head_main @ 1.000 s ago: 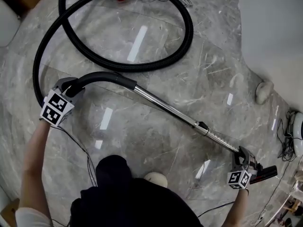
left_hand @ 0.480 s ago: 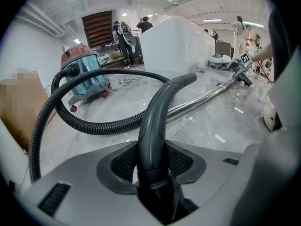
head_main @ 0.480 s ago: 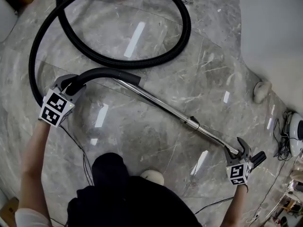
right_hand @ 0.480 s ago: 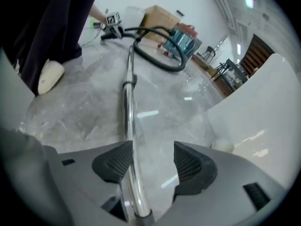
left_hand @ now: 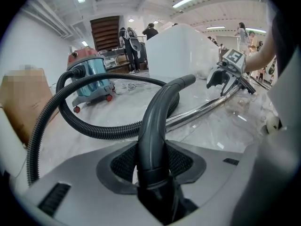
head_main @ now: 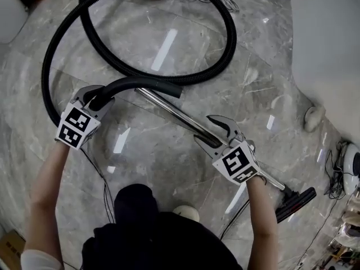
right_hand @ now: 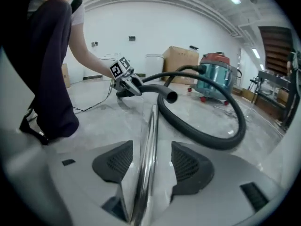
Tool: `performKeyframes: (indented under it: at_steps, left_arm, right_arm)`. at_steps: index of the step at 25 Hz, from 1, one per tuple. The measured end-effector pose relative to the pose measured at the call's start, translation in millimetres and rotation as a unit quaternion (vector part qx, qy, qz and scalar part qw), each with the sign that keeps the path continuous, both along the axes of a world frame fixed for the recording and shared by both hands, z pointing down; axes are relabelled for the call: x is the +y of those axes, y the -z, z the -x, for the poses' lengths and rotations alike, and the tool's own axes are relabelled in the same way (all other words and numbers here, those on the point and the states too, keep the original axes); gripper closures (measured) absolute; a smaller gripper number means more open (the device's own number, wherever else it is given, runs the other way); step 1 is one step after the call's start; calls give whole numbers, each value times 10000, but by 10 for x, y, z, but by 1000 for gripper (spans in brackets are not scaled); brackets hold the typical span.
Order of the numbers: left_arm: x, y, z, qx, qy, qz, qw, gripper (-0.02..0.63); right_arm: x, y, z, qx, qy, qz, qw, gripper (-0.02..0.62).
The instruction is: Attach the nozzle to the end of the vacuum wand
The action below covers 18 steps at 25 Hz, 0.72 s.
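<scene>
We hold the black curved plastic handle (head_main: 135,84) of the vacuum in the left gripper (head_main: 97,98). Its jaws are closed on the handle, and the dark pads (left_hand: 123,163) press it from both sides. The right gripper (head_main: 203,129) stands around the middle of the long chrome metal wand (head_main: 169,109) with its jaws wide apart. The tube runs between them, but there is a gap on each side and nothing is gripped. The flat black plastic nozzle (head_main: 297,201) lies on the grey marble floor (head_main: 169,167) at the far end of the wand, past the right wrist. It looks joined to the tube, though the joint is too small for us to be sure. We judge that the fitting itself is about done and that the step in hand is taking a hold on the tube. The next move calls for closing the right jaws squarely on the smooth round metal, which can slip, and then checking that the nozzle sits firmly.
</scene>
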<state>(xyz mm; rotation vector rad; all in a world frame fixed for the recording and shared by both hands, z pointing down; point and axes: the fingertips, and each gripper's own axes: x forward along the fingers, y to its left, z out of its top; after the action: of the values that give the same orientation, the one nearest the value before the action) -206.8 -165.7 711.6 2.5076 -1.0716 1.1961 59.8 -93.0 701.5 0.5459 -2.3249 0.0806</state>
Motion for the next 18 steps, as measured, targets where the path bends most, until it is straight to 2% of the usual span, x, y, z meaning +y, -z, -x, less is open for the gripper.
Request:
performKeyframes:
  at_steps: [3, 7, 10, 11, 13, 18]
  left_arm:
    - [-34, 16, 41, 21, 78, -57, 10000, 426]
    - [-36, 2, 88, 54, 49, -67, 10000, 425]
    - [-15, -11, 134, 55, 21, -52, 10000, 426]
    - [-8, -27, 152, 27, 7, -51, 10000, 426]
    - [9, -64, 181, -37, -23, -52, 10000, 426]
    - [56, 33, 173, 35, -154, -85, 9998, 426]
  right_arm:
    - [-219, -226, 558, 308, 416, 272, 9983, 336]
    - [-424, -503, 912, 623, 228, 625, 9958, 336]
    - [-420, -676, 994, 1011, 276, 621, 9926, 337]
    - [-401, -694, 1013, 1017, 290, 666, 9922, 368]
    - [-377, -699, 1037, 938, 210, 719, 9928, 411]
    - [-377, -493, 956, 666, -72, 444, 9968, 416]
